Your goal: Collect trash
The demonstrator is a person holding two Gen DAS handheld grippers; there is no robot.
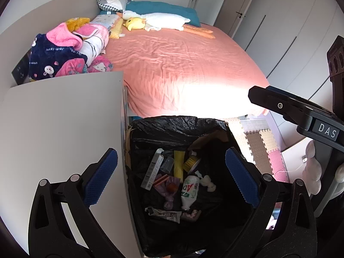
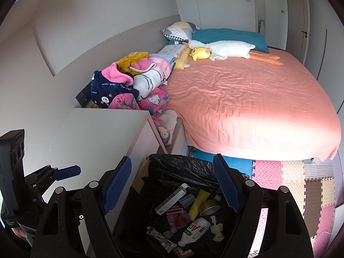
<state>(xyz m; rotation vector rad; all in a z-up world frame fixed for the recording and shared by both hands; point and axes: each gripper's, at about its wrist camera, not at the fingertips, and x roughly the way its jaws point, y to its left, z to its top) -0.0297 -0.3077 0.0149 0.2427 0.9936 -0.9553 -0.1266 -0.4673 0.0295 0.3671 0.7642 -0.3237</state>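
A trash bin lined with a black bag (image 1: 172,126) stands on the floor between a white bedside cabinet and the bed; it also shows in the right wrist view (image 2: 182,167). Inside lie a white AD bottle (image 1: 190,190), a yellow wrapper (image 1: 178,165), a grey box (image 1: 153,169), a gold can (image 1: 191,163) and other scraps. My left gripper (image 1: 172,177) is open and empty above the bin. My right gripper (image 2: 172,185) is open and empty above the bin too; it shows in the left wrist view (image 1: 290,109) at the right.
The white bedside cabinet (image 1: 64,129) stands left of the bin. A bed with a pink sheet (image 1: 182,68) holds folded blankets (image 1: 68,51) and plush toys (image 1: 157,21). Foam puzzle mats (image 2: 296,178) cover the floor. Wardrobe doors (image 1: 279,21) line the far wall.
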